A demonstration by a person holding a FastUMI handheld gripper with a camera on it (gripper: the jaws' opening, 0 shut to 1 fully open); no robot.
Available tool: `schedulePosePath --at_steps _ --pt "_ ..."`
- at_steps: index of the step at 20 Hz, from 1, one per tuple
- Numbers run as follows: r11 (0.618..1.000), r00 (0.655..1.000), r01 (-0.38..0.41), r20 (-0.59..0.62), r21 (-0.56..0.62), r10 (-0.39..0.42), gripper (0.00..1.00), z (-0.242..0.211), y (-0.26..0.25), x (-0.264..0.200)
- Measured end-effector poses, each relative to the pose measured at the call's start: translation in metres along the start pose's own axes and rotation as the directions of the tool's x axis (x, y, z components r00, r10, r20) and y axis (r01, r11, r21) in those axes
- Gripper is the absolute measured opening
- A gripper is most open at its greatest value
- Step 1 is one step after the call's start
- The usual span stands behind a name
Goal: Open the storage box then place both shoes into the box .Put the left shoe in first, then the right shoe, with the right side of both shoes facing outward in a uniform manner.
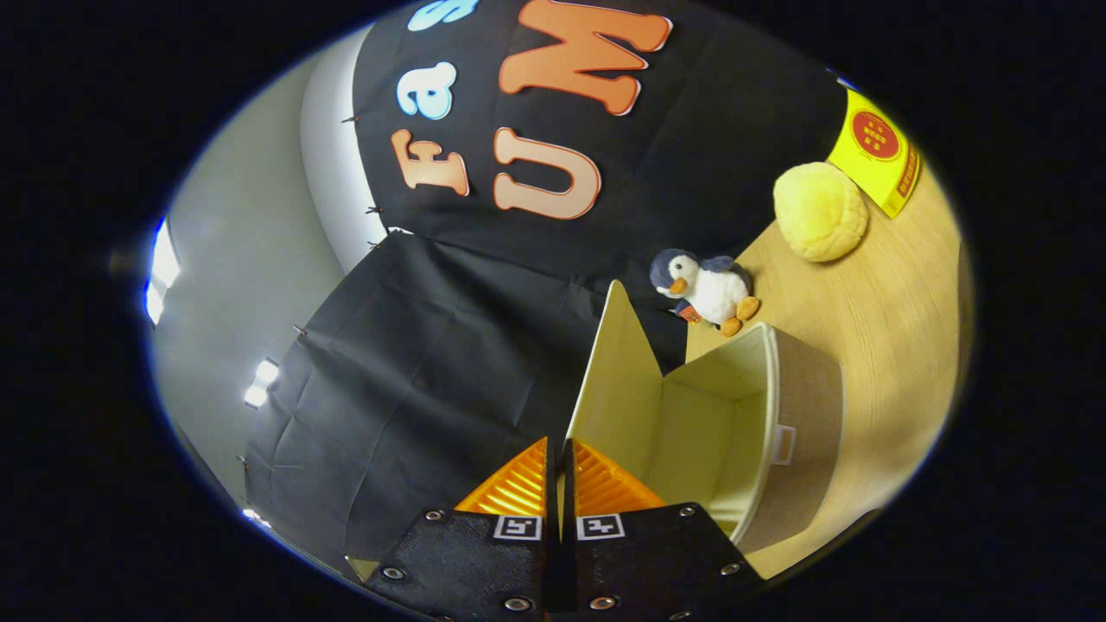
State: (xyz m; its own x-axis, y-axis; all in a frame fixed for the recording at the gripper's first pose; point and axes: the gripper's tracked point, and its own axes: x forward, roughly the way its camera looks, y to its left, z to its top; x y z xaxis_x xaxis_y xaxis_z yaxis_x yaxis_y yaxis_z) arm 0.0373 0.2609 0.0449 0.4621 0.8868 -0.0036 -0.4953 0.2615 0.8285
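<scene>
A staged recording booth is shown rather than a lived-in room. Black cloth (415, 380) is pinned up as a wall, with a pale ceiling and lights (160, 268) seen at nine o'clock. A wooden tabletop (873, 328) at three o'clock is set with props: a penguin toy (708, 289), a yellow plush (819, 212), a yellow packet (877, 155).

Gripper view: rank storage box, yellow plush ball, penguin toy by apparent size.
1. Storage box, lid up; nearest, just beyond the shut claw gripping its lid.
2. Yellow plush ball.
3. Penguin toy; slightly smaller, though distances differ.
</scene>
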Motion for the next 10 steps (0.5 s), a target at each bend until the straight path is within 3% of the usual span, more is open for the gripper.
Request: schedulePosePath --at_steps 10 --pt "0.996 0.997 0.009 -0.080 -0.085 -0.016 0.01 -0.071 0.061 0.115"
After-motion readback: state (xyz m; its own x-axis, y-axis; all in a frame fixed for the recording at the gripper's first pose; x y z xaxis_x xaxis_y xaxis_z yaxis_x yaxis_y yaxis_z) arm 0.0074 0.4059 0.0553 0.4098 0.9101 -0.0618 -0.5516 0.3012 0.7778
